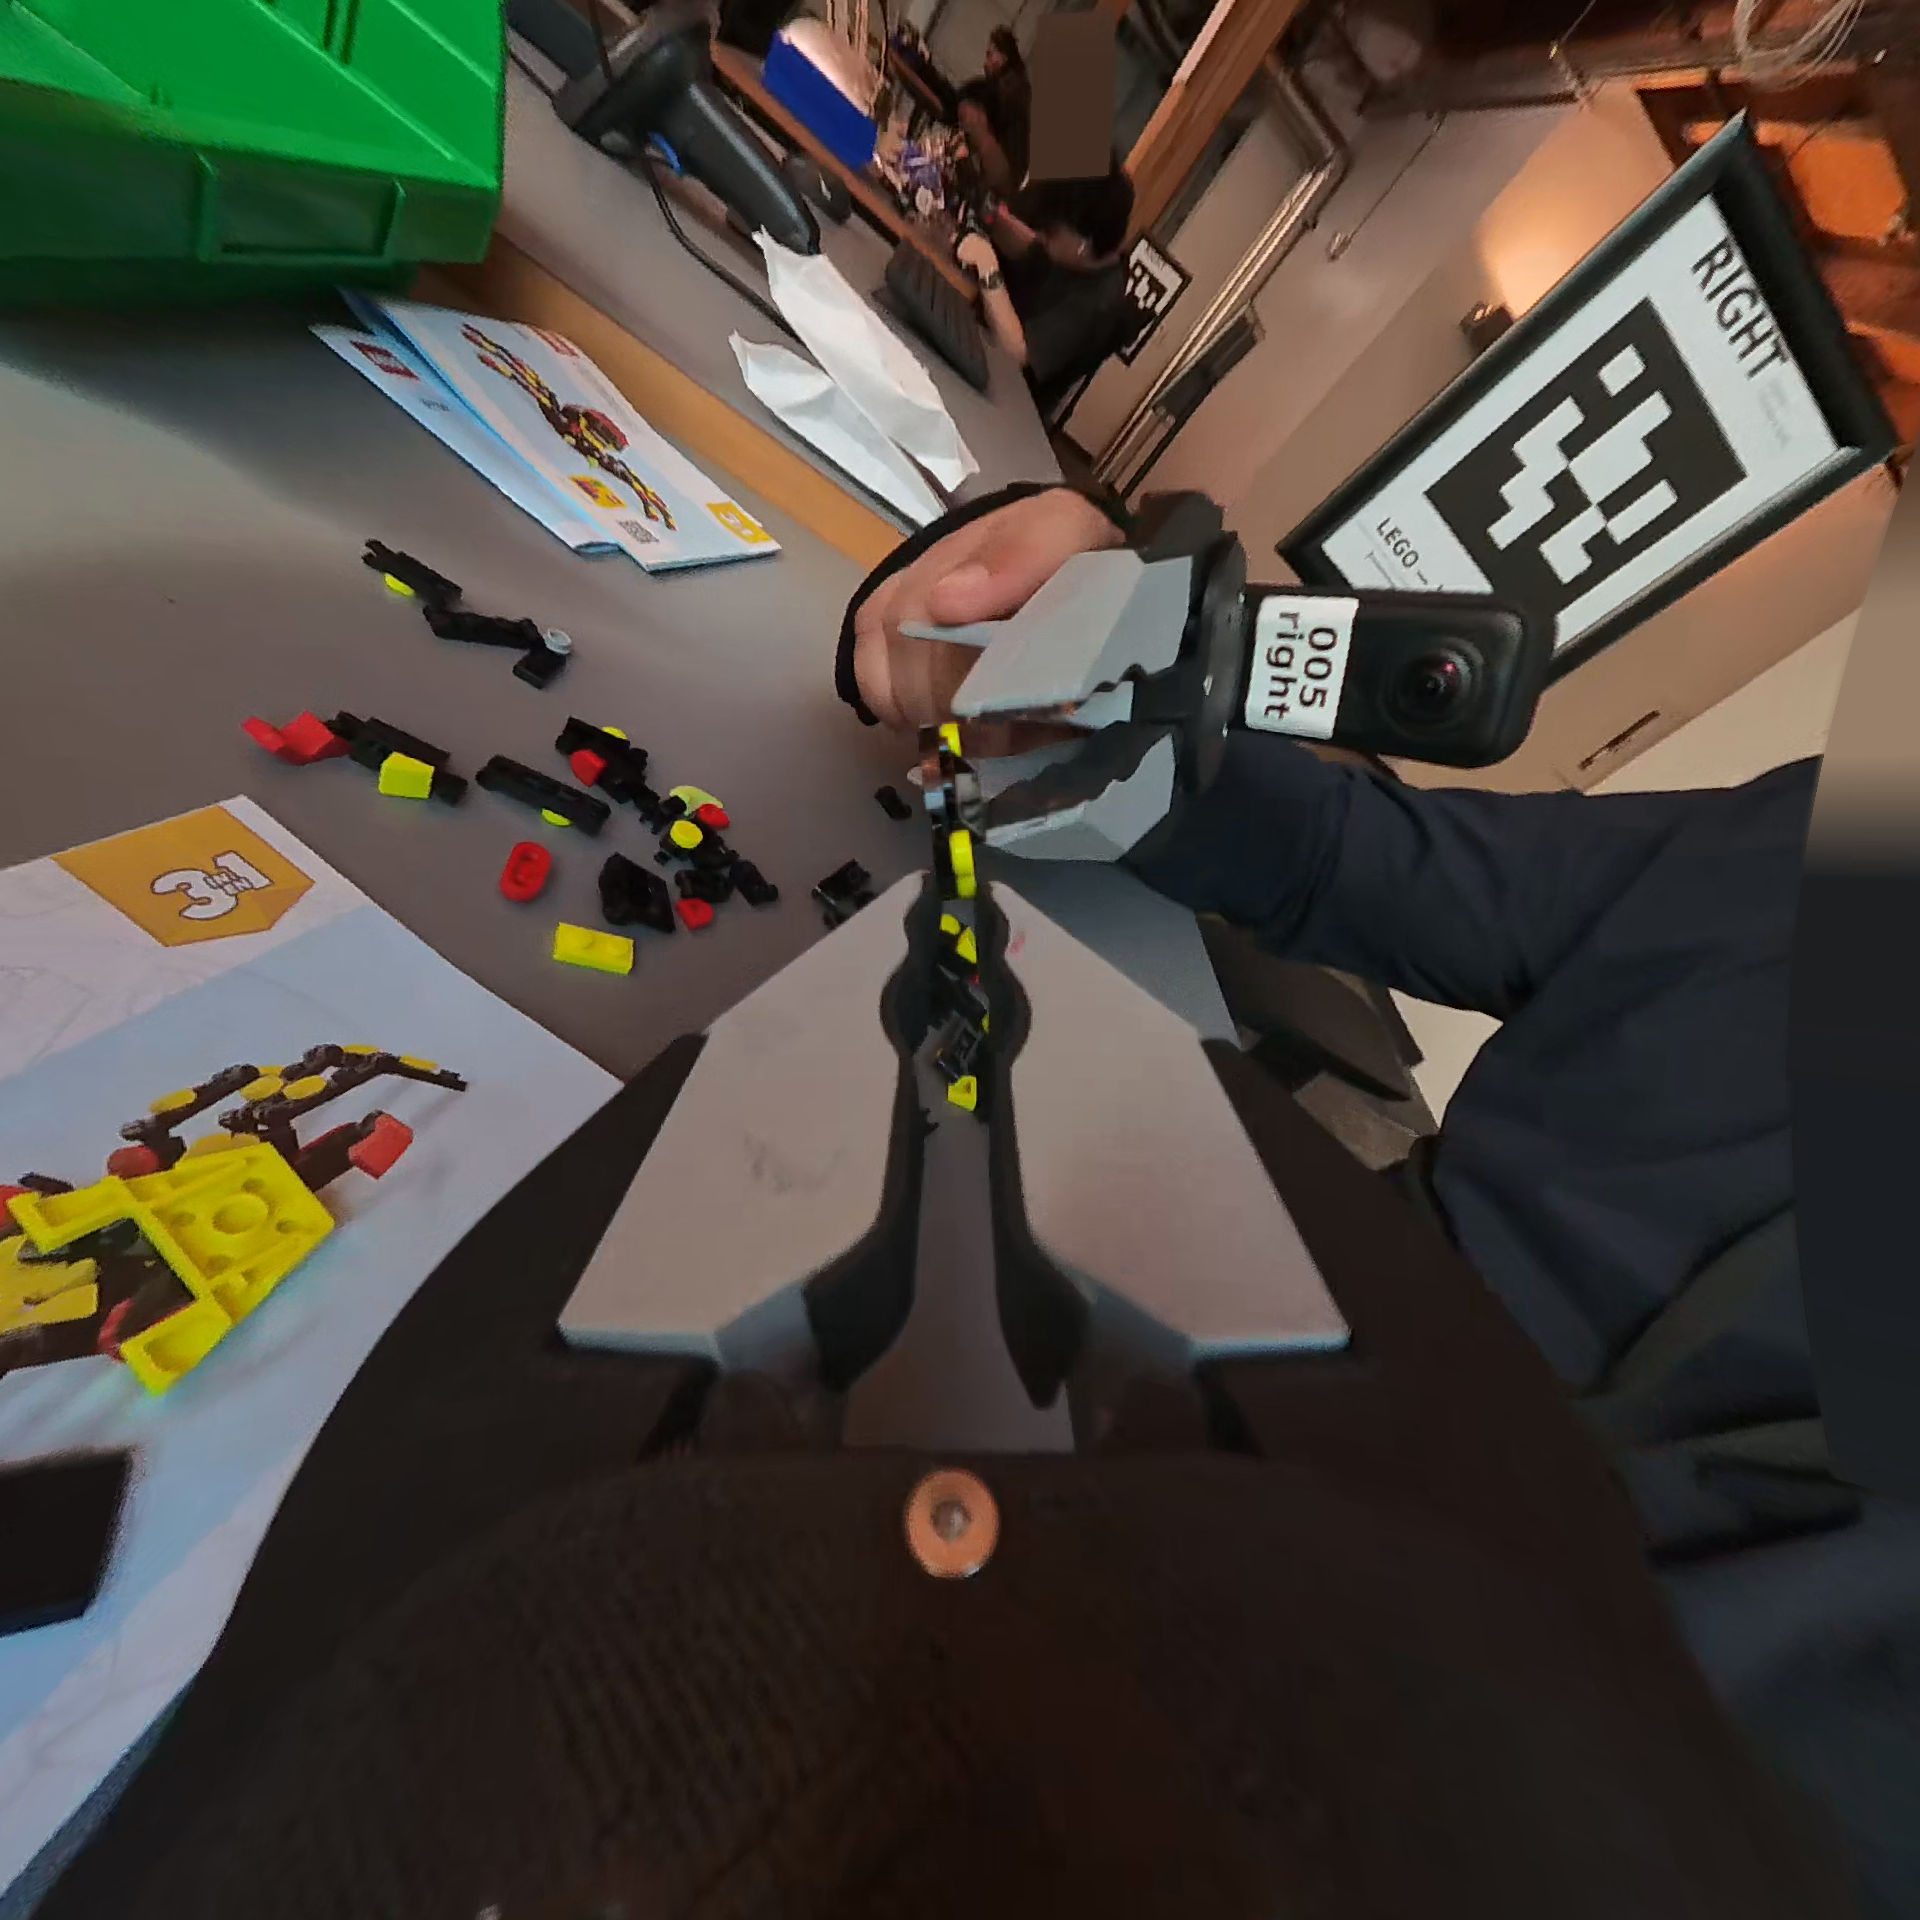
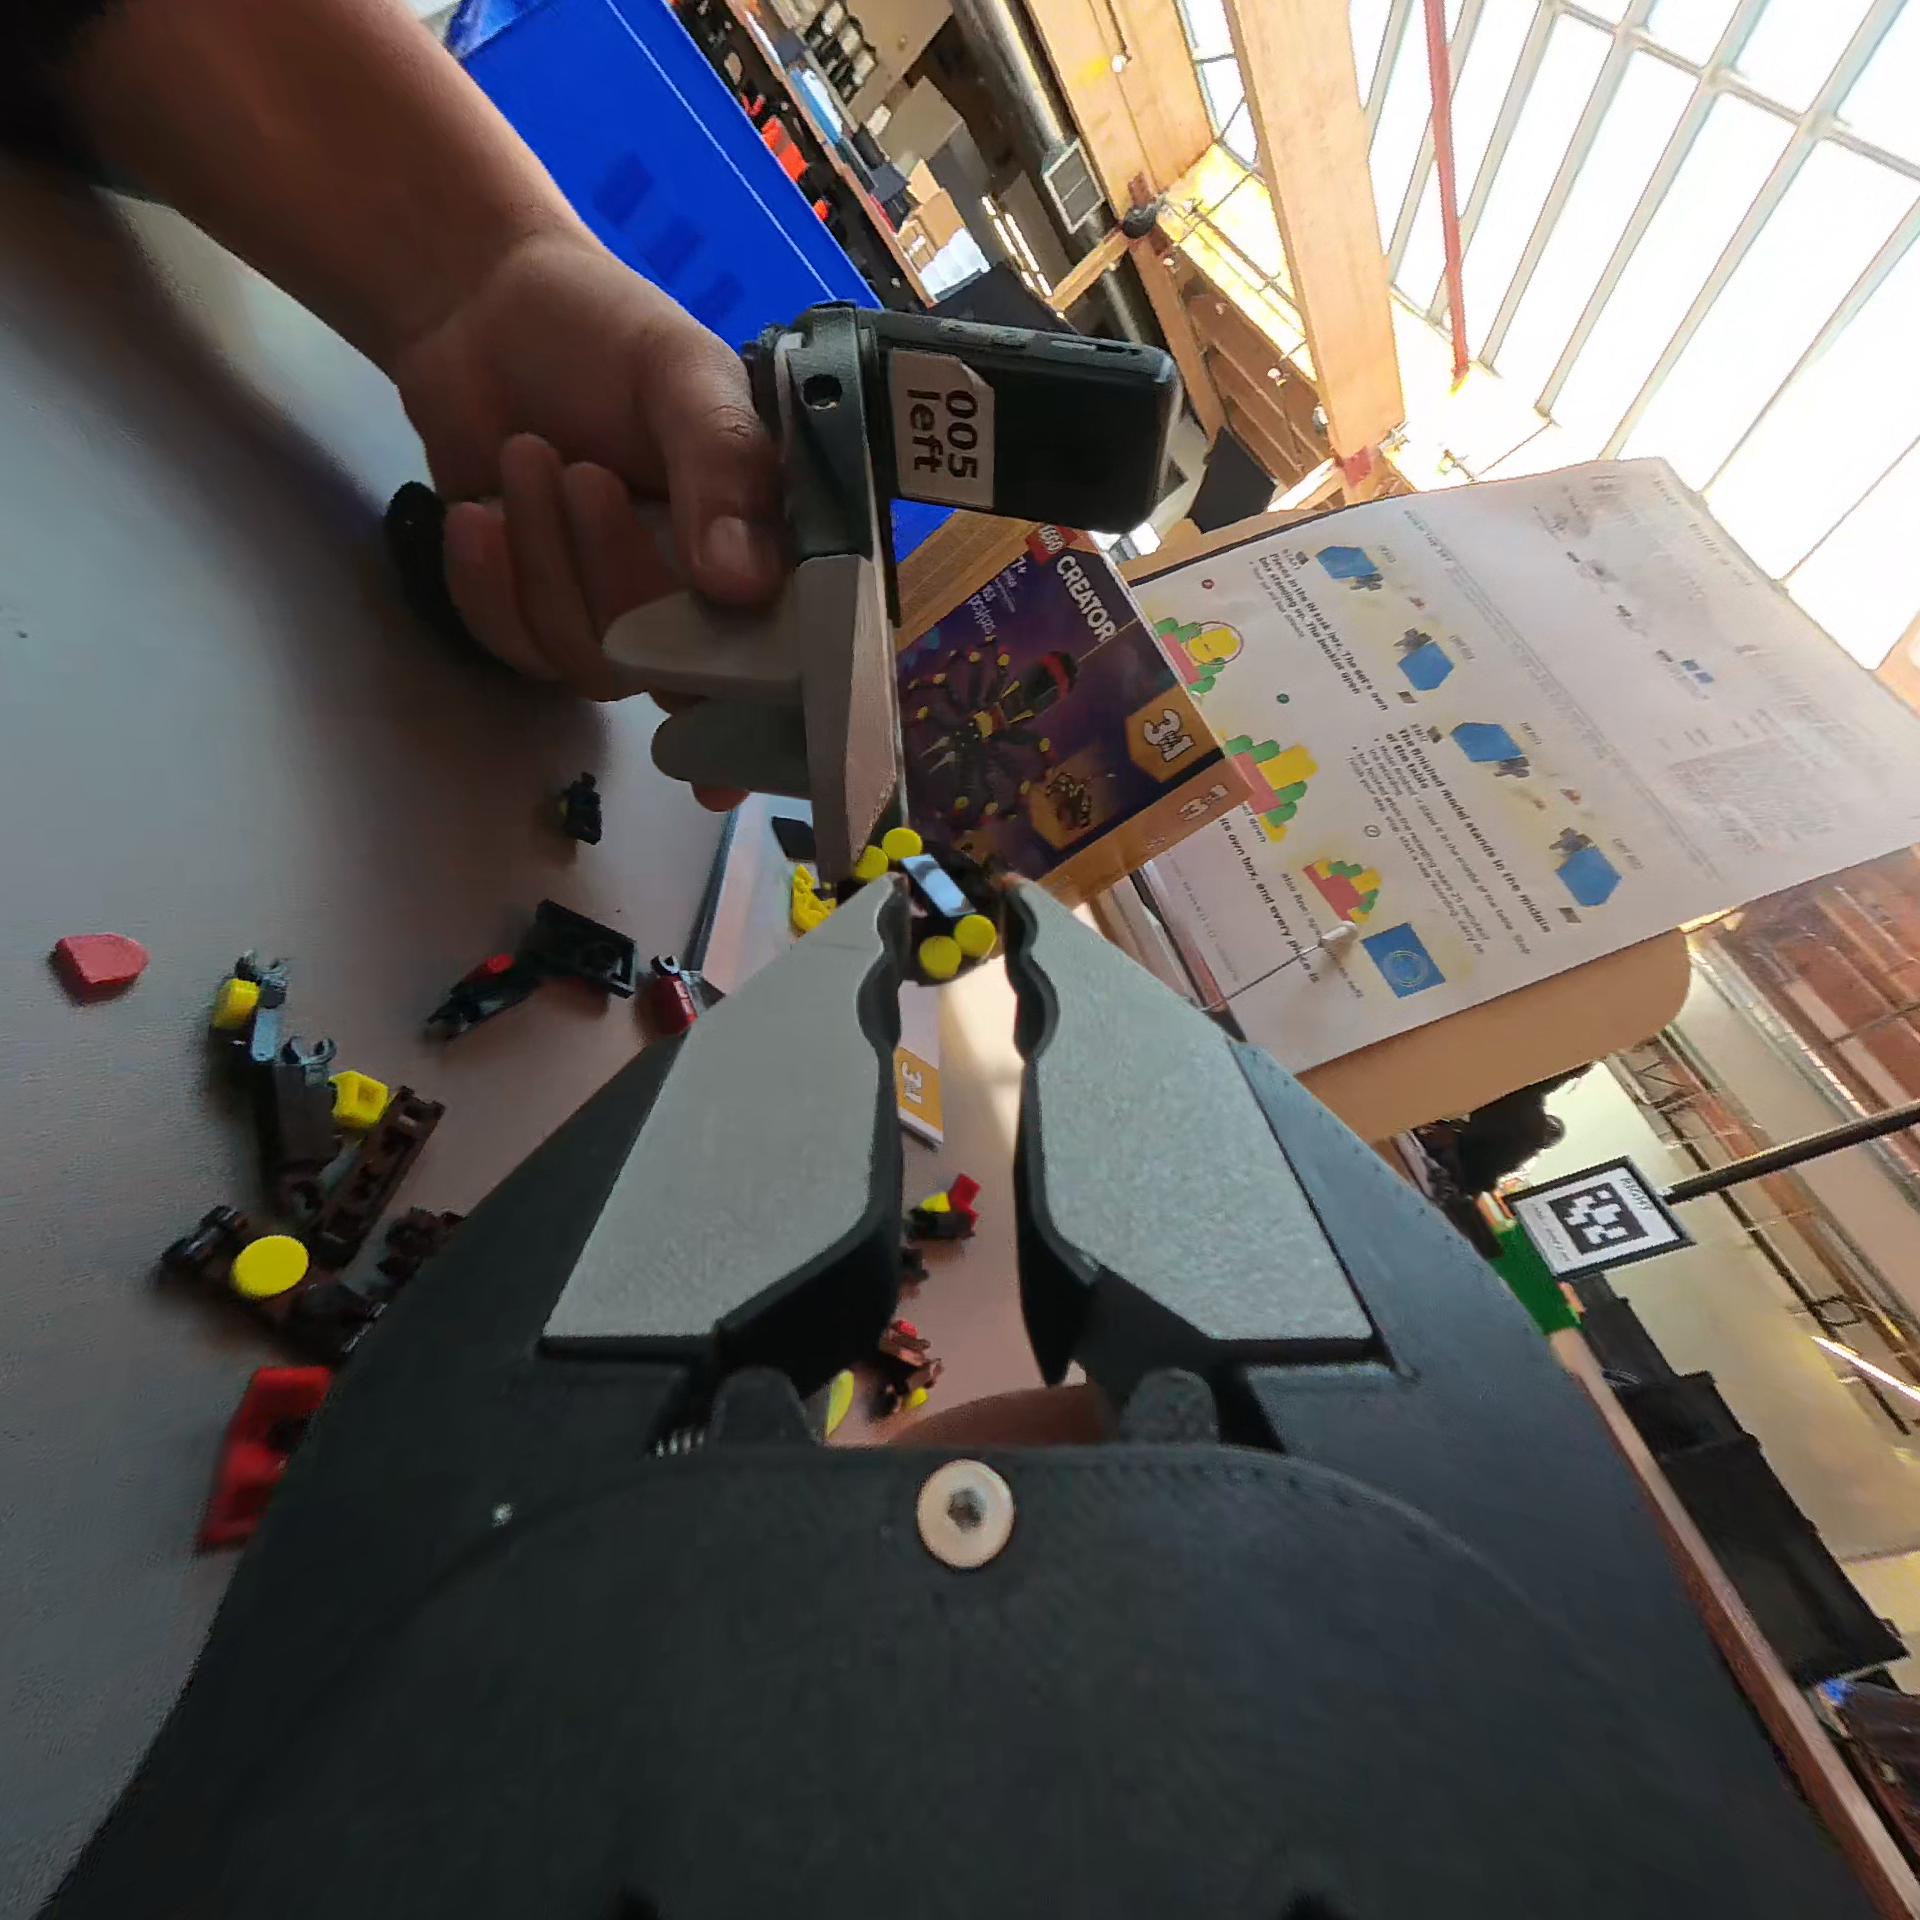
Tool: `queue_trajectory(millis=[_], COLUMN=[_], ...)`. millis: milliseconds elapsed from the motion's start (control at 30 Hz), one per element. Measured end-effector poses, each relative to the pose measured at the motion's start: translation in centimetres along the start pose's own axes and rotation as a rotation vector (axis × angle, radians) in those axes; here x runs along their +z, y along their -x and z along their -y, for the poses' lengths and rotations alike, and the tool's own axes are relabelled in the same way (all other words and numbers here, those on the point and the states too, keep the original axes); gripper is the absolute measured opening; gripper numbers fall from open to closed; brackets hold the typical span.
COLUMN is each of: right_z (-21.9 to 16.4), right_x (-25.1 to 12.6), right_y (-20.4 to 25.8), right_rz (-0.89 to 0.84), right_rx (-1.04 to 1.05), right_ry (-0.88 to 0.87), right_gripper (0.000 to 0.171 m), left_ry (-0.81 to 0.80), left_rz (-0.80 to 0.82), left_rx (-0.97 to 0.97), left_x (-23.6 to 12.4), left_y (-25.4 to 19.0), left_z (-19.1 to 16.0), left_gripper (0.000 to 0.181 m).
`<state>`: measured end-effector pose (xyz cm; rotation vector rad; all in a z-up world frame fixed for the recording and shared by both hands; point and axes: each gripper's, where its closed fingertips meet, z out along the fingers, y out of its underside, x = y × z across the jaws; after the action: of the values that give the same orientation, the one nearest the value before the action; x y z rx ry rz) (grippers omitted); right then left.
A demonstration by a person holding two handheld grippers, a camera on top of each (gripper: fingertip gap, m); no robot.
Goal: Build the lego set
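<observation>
Here we are holding a slim black-and-yellow lego chain [image 1: 956, 935] in the air above the grey surface [image 1: 208, 582], between two tools. Our left hand-held gripper [image 1: 951, 914] is clamping together on one end. Our right hand-held gripper [image 2: 951, 904] is pinching the other end, its tips nearly closed on the piece. Loose bricks [image 1: 623, 831] are lying scattered below, beside an instruction booklet [image 1: 260, 1039]. We are judging the chain light but jointed and fragile; gripping a solid link near the joint seems safest.
</observation>
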<state>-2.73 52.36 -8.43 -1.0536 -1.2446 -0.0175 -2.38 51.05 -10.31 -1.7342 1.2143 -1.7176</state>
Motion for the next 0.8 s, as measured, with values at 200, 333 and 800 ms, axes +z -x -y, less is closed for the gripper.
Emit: queue_trajectory(millis=[200, 333, 800], right_z=[0.0, 0.0, 0.4], right_x=[-0.2, -0.5, -0.7], right_y=[1.6, 2.7, 2.9], right_rz=[0.109, 0.198, 0.266], right_rx=[0.026, 0.088, 0.191], right_ry=[-0.008, -0.014, -0.016], right_gripper=[0.010, 0.013, 0.015], left_ry=[0.091, 0.176, 0.185], left_rz=[-0.002, -0.001, -0.058], left_rx=[0.021, 0.058, 0.044], left_x=[0.2, 0.5, 0.5], left_y=[-0.2, -0.5, -1.2], left_z=[-1.3, -2.6, -2.8], left_gripper=[0.002, 0.003, 0.003])
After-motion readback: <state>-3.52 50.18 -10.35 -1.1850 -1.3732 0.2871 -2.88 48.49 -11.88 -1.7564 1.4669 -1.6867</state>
